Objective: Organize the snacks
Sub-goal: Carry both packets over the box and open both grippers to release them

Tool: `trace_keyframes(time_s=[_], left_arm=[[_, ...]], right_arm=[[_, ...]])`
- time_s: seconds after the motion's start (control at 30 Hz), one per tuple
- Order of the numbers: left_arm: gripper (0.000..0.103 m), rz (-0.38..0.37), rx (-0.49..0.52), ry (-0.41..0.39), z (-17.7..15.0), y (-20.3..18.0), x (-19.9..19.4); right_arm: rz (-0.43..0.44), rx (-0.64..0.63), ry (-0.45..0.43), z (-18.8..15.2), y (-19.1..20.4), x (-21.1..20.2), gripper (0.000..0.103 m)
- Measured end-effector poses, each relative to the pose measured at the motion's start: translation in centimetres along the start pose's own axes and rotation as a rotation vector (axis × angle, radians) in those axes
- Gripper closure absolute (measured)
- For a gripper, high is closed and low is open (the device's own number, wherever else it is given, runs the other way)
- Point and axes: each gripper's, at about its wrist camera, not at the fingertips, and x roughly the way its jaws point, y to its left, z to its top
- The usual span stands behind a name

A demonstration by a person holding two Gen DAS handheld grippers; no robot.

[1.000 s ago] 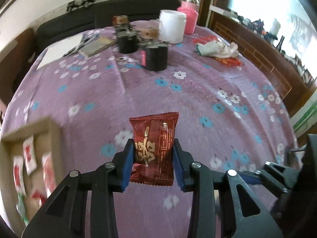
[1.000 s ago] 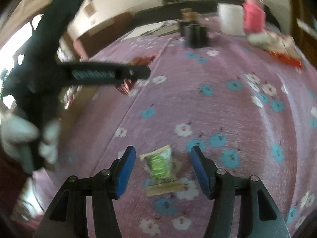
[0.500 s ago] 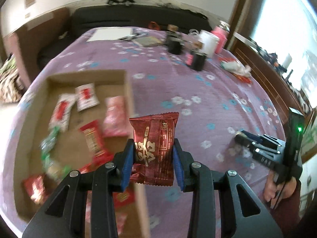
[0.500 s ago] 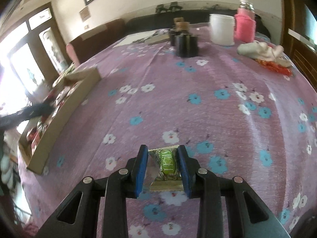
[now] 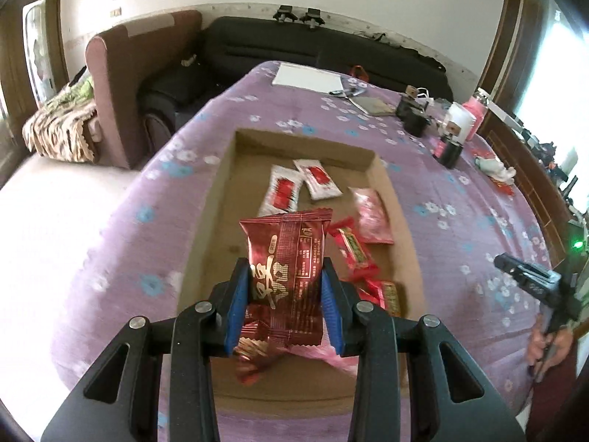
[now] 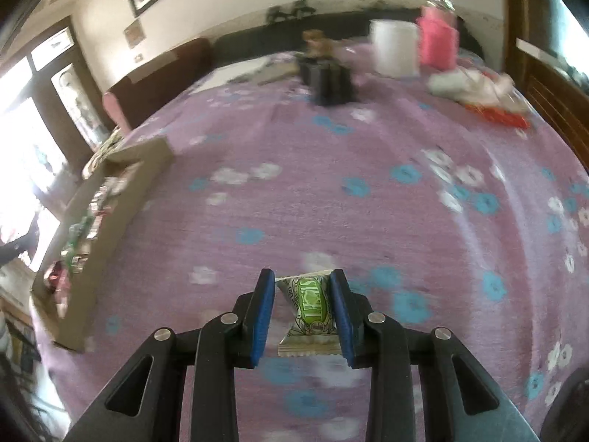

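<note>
Left wrist view: left claw (image 5: 285, 304) clamped across the dark red snack packet (image 5: 286, 276), hanging over the cardboard tray (image 5: 217, 199); light, crinkly, slippery foil, best pinched mid-body. Right wrist view: right claw (image 6: 303, 315) squeezes the green candy packet (image 6: 311, 307) just above the tabletop (image 6: 368, 221), soft and featherweight

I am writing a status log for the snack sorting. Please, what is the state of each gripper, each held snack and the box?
Left gripper: shut on the dark red snack packet.
Dark red snack packet: held above the cardboard box.
Cardboard box: open, partly filled with packets.
Right gripper: shut on the green candy.
Green candy: gripped, outside the box.
</note>
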Motion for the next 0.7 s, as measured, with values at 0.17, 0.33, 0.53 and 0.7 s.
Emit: trace_keyframes(time_s=[0.17,0.33,0.53,0.7], left_arm=[[0.069,-0.011,-0.012,0.031,0.9,0.9,2.2],[0.069,-0.051,-0.054,0.085,1.5,1.5,5.0],[0.069,-0.065,-0.098,0.126,2.1,2.1,7.2],[0.069,-0.092,-0.109,0.138,2.4,2.0,8.2]], right_arm=[[0.076,-0.131,-0.023,2.9,7.7,-1.1,0.072],[0.158,-0.197,0.001,5.4,14.3,0.6,0.072],[0.213,-0.178,0.059,7.6,19.5,5.2,0.072],[0.246,-0.123,0.131,8.8,21.6,9.5,0.072]])
